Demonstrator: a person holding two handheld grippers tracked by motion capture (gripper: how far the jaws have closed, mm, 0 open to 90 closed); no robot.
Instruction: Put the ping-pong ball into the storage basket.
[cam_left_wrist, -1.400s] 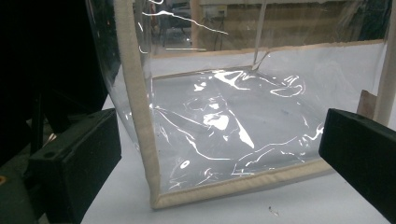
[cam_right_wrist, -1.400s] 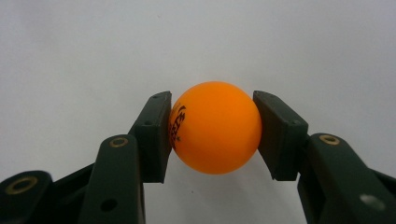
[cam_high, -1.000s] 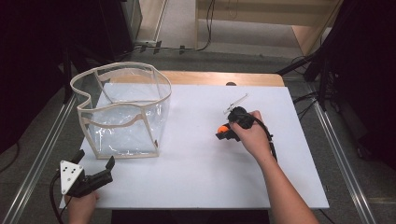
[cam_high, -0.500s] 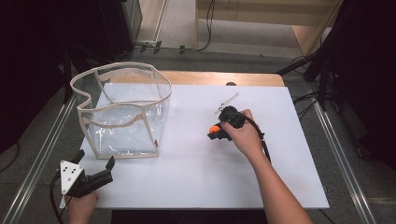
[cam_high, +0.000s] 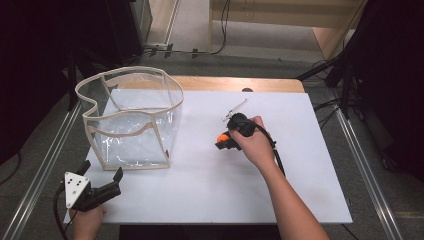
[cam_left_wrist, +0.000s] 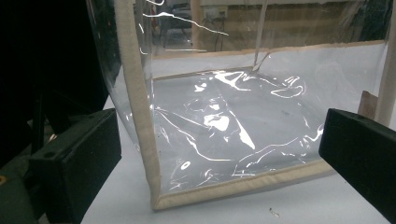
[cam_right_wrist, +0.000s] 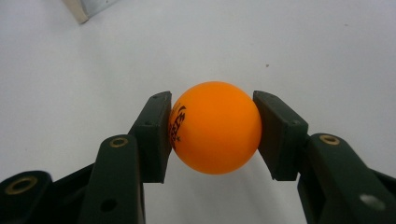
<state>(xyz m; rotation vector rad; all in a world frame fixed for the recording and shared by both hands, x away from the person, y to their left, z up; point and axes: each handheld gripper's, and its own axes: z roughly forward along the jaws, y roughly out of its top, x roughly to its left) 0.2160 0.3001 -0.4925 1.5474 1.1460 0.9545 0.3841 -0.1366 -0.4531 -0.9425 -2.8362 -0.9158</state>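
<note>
- Right gripper (cam_right_wrist: 215, 135) is clamped on an orange ping-pong ball (cam_right_wrist: 215, 134) above the white tabletop (cam_high: 210, 185).
- Left gripper (cam_high: 102, 190), jaws apart, sits at 7 o'clock of the clear bag (cam_high: 132, 120).

orange ball (cam_right_wrist: 215, 134): dark print on its left side half covered by a pad, unreadable | right gripper (cam_high: 223, 141): mostly under the hand in the high view | clear bag (cam_left_wrist: 224, 126): top and right side cut off in the left gripper view

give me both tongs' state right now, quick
left tongs: open, holding nothing, facing the clear bag
right tongs: closed on the orange ball
</note>
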